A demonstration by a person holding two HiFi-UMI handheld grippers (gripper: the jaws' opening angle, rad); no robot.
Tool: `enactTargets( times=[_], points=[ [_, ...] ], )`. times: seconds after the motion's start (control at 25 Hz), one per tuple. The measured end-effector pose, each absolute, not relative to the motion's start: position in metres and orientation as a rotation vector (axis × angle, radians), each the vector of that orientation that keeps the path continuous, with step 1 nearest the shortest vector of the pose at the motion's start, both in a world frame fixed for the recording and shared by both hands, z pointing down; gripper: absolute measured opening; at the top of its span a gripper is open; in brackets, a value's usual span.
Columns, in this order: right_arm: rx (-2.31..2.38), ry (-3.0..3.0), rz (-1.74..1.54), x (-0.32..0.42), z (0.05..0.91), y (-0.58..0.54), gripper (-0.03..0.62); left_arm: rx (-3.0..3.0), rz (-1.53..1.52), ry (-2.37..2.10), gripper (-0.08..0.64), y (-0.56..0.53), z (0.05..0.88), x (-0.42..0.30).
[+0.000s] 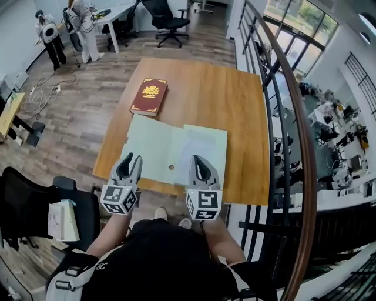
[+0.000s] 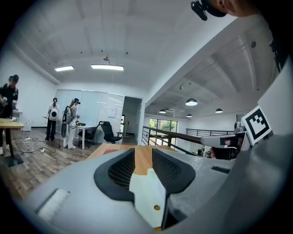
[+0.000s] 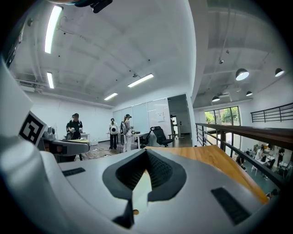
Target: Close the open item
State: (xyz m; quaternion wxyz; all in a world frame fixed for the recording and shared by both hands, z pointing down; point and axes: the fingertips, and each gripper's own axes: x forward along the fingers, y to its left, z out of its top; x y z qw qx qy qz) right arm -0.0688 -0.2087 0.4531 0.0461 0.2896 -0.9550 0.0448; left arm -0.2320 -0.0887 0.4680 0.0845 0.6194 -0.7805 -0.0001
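The pale green folder (image 1: 153,150) is lying wide open and flat on the wooden table (image 1: 223,100), right up against the near edge in front of the person. The fold runs roughly down the middle, with a little round stud or hole next to it.

Pretty sure this is the approach step, nothing's been lifted yet. Both grippers hover over the near edge, one per cover. The left gripper (image 1: 130,157) has its jaws spread with nothing in them; you just see the left cover underneath through the gap. The right gripper (image 1: 198,157) has its tips pressed together, also holding nothing.

My guess for the next move is to get a jaw under the outer edge of one cover, pinch it, and swing it over the fold onto the other side. A thin flat cover on a flat top is fiddly to catch, so the overhanging near edge looks like the easiest way in.

There's also a closed red book (image 1: 149,96) just beyond the folder's far left corner, not touching as far as I can tell. The room is an office mezzanine with a wood plank floor (image 1: 76,111), a railing (image 1: 282,76) along the right, desks and an office chair (image 1: 167,17) at the back, and a couple of people (image 1: 50,35) standing far left.
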Motion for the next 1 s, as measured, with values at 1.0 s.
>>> enactTargets(
  times=[1.0],
  points=[
    [0.850, -2.827, 0.102, -0.095, 0.480, -0.214, -0.002, 1.078, -0.287, -2.081, 0.155, 0.001, 0.687, -0.340]
  ],
)
